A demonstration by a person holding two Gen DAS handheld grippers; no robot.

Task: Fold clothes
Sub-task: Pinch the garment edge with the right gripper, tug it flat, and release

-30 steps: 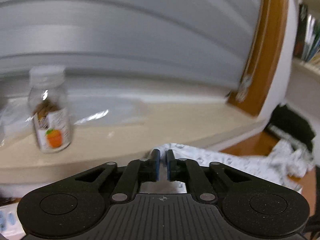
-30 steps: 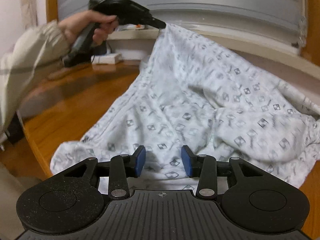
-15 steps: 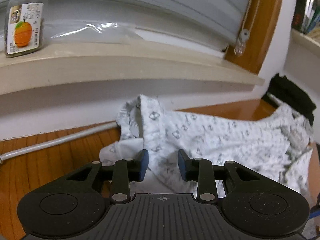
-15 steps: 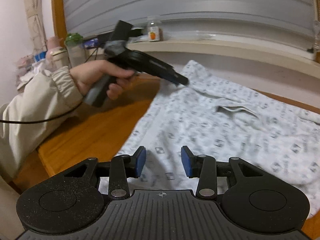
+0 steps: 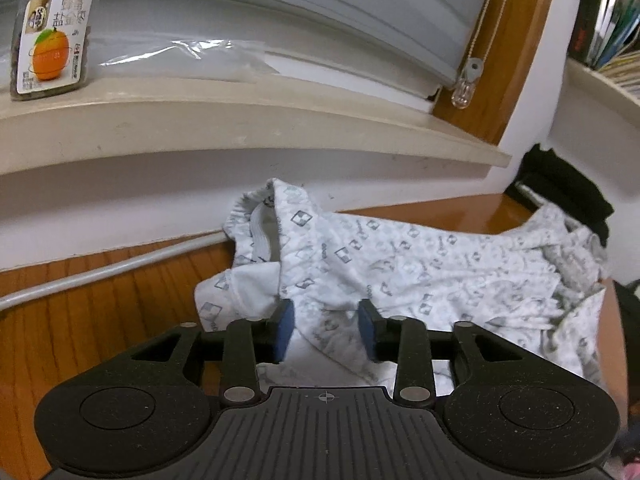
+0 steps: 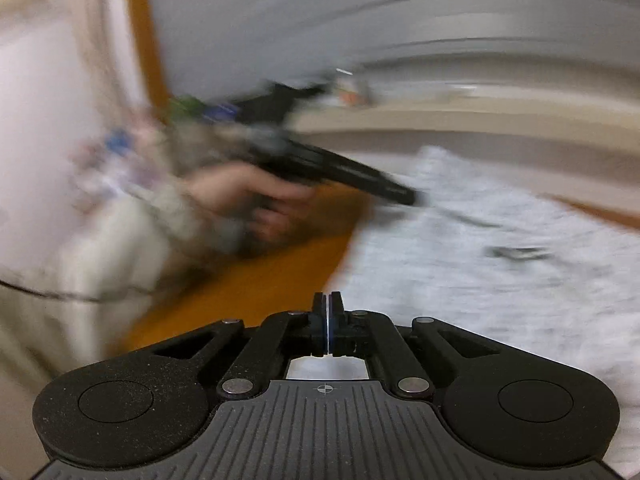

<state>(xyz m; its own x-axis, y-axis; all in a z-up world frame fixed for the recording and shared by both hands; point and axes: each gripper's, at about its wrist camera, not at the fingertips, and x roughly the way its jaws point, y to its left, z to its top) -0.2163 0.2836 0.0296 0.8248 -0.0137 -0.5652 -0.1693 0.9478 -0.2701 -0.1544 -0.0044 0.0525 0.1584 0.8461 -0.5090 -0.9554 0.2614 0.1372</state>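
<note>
Two handheld grippers working at a white patterned garment spread on an orange-brown wooden table.

Left wrist view: the left gripper (image 5: pixel 326 330) is hovering with its blue-padded fingers (image 5: pixel 285 330) spread wide, nothing between them, above the near edge of the white cotton garment with a grey square print (image 5: pixel 400 268), which is lying rumpled on the glossy wooden tabletop (image 5: pixel 100 304) against the wall under a beige windowsill (image 5: pixel 240 128) (a glass jar with an orange-fruit label (image 5: pixel 50 36) is standing on the sill, far left). Right wrist view, heavily blurred: the right gripper (image 6: pixel 328 320) is showing its fingers pressed together, and whether any cloth is pinched I cannot tell; the garment (image 6: pixel 500 280) is lying ahead and to the right, while a hand (image 6: pixel 256 200) is gripping the black left gripper (image 6: pixel 412 199), its tip reaching the cloth's far edge.
</note>
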